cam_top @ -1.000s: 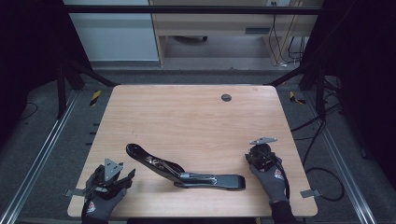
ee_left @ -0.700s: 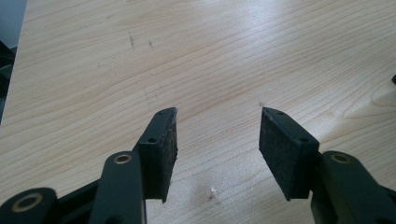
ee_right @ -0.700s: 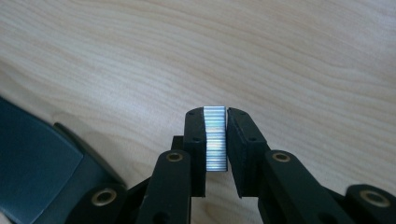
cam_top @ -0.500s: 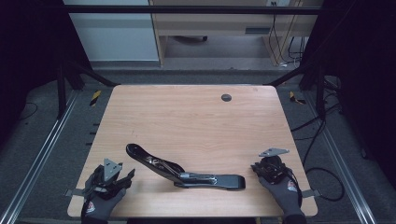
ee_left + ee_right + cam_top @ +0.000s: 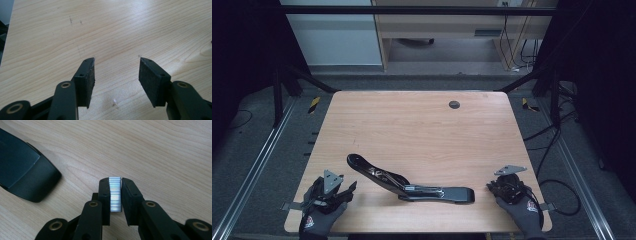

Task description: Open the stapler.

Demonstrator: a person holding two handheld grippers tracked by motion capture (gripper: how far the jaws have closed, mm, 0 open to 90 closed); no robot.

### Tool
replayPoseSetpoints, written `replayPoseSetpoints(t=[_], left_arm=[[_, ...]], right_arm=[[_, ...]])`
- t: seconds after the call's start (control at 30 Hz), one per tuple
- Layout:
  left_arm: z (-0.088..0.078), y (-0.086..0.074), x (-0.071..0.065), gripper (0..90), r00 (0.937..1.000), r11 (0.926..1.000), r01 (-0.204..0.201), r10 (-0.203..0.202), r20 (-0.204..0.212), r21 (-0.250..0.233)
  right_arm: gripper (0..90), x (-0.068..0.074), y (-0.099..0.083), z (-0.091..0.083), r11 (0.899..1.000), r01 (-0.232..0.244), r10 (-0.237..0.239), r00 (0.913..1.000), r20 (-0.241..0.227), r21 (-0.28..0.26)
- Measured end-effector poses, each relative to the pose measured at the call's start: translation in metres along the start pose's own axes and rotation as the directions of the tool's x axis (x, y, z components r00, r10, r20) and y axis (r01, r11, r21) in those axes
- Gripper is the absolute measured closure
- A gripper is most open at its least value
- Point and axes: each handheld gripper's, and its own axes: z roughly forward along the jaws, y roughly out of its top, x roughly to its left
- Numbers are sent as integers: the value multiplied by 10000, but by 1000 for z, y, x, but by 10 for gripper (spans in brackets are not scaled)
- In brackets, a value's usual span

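Right gripper view has the right hand-held gripper (image 5: 115, 192) clamped on a silvery strip of staples (image 5: 115, 194), held upright between its pads just above the counter (image 5: 162, 150). Just beside it, at the left of that view, lies the rounded end of the black stapler (image 5: 23, 178). Across the near edge, the left hand-held gripper (image 5: 116, 75) stands partly open over bare wood with nothing between its pads. Farther out, the stapler (image 5: 412, 182) lies hinged open between both hands, and a small dark grommet (image 5: 454, 104) sits near the far edge.

Your right gripper view cuts the stapler (image 5: 22, 172) off at nine o'clock; jaws hide the staple strip's (image 5: 115, 193) sides.
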Motion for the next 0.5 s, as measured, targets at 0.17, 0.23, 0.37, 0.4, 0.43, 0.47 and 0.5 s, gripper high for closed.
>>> replayPoseSetpoints(t=[0.17,0.23,0.37,0.4,0.43,0.47,0.5], left_arm=[[0,0,0,464,10000,10000,30,-30,33,-11],[0,0,1,464,10000,10000,27,-27,32,-13],[0,-1,1,463,10000,10000,83,-83,52,-18],[0,-1,2,463,9999,10000,92,-91,61,-17],[0,-1,2,463,9999,10000,93,-92,67,-7],[0,-1,1,462,9999,10000,94,-94,81,7],[1,-1,1,463,9999,10000,77,-77,85,28]], right_arm=[[779,1,0,1,10000,81,-82,10000,39,56],[768,1,0,1,9999,117,-117,9999,56,78],[733,2,4,-2,10000,19,-19,10000,32,73],[731,2,6,-4,10000,44,-45,9999,146,59],[729,2,8,-6,10000,-1,-1,9998,216,79],[724,3,11,-8,9998,-38,34,9997,230,176],[721,2,13,-9,9996,-50,45,9998,174,284]])
